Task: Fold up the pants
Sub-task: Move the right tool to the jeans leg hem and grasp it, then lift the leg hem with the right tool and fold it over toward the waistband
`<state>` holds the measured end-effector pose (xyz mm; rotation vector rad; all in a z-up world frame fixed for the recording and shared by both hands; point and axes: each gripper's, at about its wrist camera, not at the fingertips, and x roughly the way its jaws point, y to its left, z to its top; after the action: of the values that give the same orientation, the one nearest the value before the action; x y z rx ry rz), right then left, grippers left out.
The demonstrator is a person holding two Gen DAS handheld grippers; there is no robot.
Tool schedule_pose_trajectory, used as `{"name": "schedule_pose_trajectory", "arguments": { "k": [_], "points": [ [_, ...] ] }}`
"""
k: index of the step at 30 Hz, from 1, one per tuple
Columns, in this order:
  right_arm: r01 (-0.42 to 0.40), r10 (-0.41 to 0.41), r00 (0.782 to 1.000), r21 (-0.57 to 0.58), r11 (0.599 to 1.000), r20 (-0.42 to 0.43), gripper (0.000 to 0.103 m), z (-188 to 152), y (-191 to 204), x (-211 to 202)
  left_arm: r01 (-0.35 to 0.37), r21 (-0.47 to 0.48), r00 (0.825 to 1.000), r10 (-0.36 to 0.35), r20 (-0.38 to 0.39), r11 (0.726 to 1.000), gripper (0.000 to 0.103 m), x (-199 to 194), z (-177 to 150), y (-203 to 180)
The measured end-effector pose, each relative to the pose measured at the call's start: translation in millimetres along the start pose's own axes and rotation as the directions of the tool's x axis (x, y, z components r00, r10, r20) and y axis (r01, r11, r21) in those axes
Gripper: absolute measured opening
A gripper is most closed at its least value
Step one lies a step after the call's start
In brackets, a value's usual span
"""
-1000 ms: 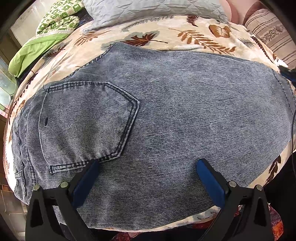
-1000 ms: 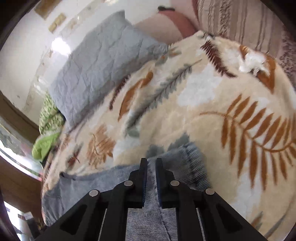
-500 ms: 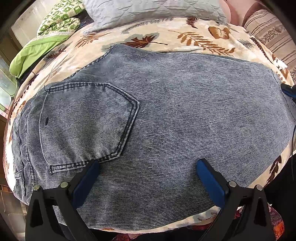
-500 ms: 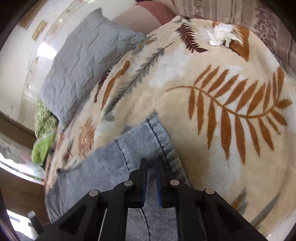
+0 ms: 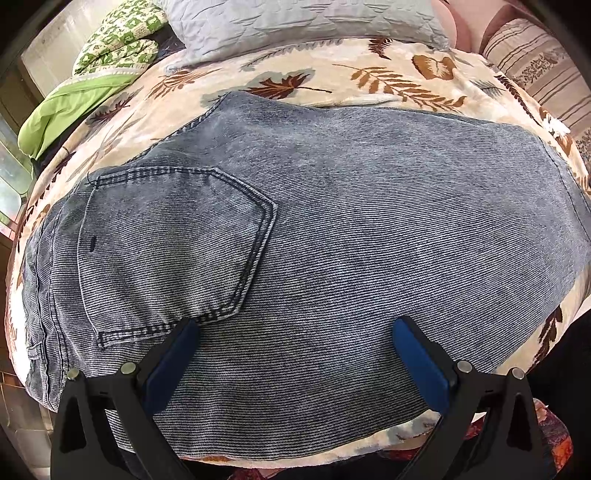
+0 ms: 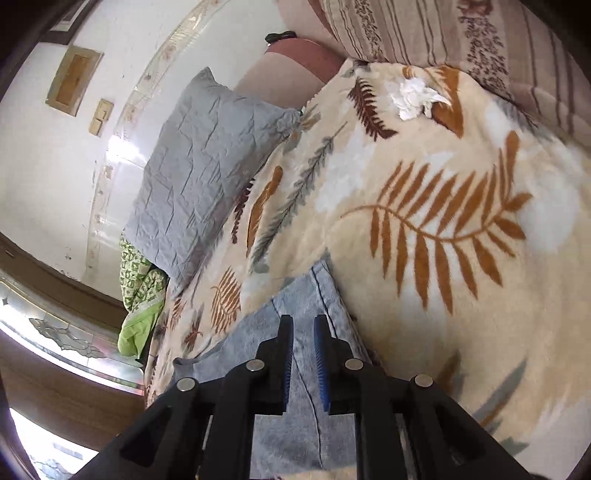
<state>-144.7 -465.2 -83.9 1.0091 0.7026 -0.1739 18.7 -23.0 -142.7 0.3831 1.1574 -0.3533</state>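
Pants (image 5: 332, 229): grey-blue denim, laid flat across a leaf-print blanket (image 5: 369, 74) on a bed, back side up, one stitched back pocket (image 5: 173, 243) shown at the left of the left wrist view and the waistband edge (image 5: 37, 302) run down the far left. The cloth is spread wide, its far edge lying short of a grey quilted pillow (image 5: 303, 22). In the right wrist view a hemmed end of the same denim (image 6: 295, 332) is seen lying on the blanket, its stitched edge running beside the right-hand finger. Left gripper (image 5: 295, 347): held over the near part of the pants, jaws spread wide apart, blue pads (image 5: 173, 362) lying either side of a broad stretch of denim, nothing pinched between them. Right gripper (image 6: 303, 354): jaws set narrow and opening, a slim gap shown between the blue-ribbed pads (image 6: 322, 362); denim is seen through the gap, but whether the pads touch the cloth cannot be told. Surroundings: a green patterned quilt (image 5: 110, 40) bundled at the head of the bed beside the pillow; a striped cushion (image 6: 443, 37) at the opposite corner; a crumpled white tissue (image 6: 413, 96) resting on the blanket near that cushion; a white wall (image 6: 55, 155) behind the pillow.
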Motion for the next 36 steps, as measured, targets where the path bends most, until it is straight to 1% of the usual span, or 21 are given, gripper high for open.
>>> {"name": "schedule_pose_trajectory", "arguments": {
  "k": [3,4,6,7,8,11,14,20,23,27,28,29,31,33,36],
  "points": [
    [-0.030,0.031,0.999,0.014,0.999,-0.035,0.023,-13.8,-5.1,-7.8,0.003,0.004,1.000,-0.003,0.005,1.000,0.103,-0.1,0.2,-0.1],
    [-0.036,0.037,0.998,0.021,0.999,-0.048,0.030,-19.1,-5.7,-10.7,0.004,0.005,1.000,-0.004,0.005,1.000,0.103,-0.2,0.1,-0.2],
    [-0.063,0.065,0.996,0.025,0.998,-0.064,0.053,-33.2,-5.0,-21.1,0.004,0.005,1.000,-0.004,0.004,1.000,0.103,-0.1,0.8,-0.3],
    [-0.077,0.078,0.995,0.020,0.997,-0.063,0.068,-40.3,-3.1,-26.8,0.004,0.005,1.000,-0.004,0.002,1.000,0.103,-0.2,1.0,-0.3],
    [-0.085,0.085,0.995,0.014,0.996,-0.060,0.069,-46.6,-1.8,-31.7,0.004,0.005,1.000,-0.004,0.001,1.000,0.103,-0.2,1.3,-0.3],
    [-0.071,0.072,0.994,0.024,0.997,-0.078,0.069,-61.9,-2.5,-39.6,0.006,0.006,1.000,-0.006,0.001,1.000,0.103,-0.9,1.0,-0.1],
    [-0.023,0.031,0.995,0.093,0.995,-0.096,0.070,-69.3,-16.3,-35.7,0.006,0.007,1.000,-0.006,0.005,1.000,0.103,-1.0,0.7,0.0],
    [-0.014,0.028,0.998,0.243,0.970,-0.053,0.069,-61.2,-48.9,-9.7,0.009,0.006,1.000,-0.009,0.002,1.000,0.103,-1.2,1.1,-0.3],
    [-0.061,0.072,0.997,0.291,0.955,-0.028,0.070,-55.8,-58.1,2.6,0.007,0.003,1.000,-0.007,0.003,1.000,0.103,-1.1,0.7,-0.9],
    [-0.111,0.112,0.994,0.322,0.940,0.015,0.069,-55.4,-62.9,4.3,0.003,-0.001,1.000,-0.003,0.005,1.000,0.103,-1.0,0.5,-1.8],
    [-0.124,0.122,0.992,0.318,0.940,0.026,0.062,-55.4,-60.7,4.8,0.005,0.000,1.000,-0.005,0.006,1.000,0.103,-1.1,0.3,-1.7],
    [-0.138,0.137,0.990,0.310,0.941,0.026,0.047,-54.7,-57.0,6.8,0.005,0.000,1.000,-0.005,0.007,1.000,0.103,-1.3,0.1,-1.7],
    [-0.142,0.151,0.988,0.291,0.946,-0.010,0.026,-55.6,-47.9,18.7,0.006,0.001,1.000,-0.006,0.007,1.000,0.103,-1.8,-0.8,-1.6],
    [-0.107,0.116,0.993,0.246,0.963,-0.024,0.023,-57.3,-35.2,25.1,0.007,0.000,1.000,-0.007,0.007,1.000,0.103,-2.0,-0.8,-1.6],
    [-0.098,0.097,0.995,0.169,0.981,0.011,0.020,-55.7,-17.1,21.8,0.008,0.000,1.000,-0.008,0.010,1.000,0.103,-2.6,-1.2,-1.9]
  ]
}}
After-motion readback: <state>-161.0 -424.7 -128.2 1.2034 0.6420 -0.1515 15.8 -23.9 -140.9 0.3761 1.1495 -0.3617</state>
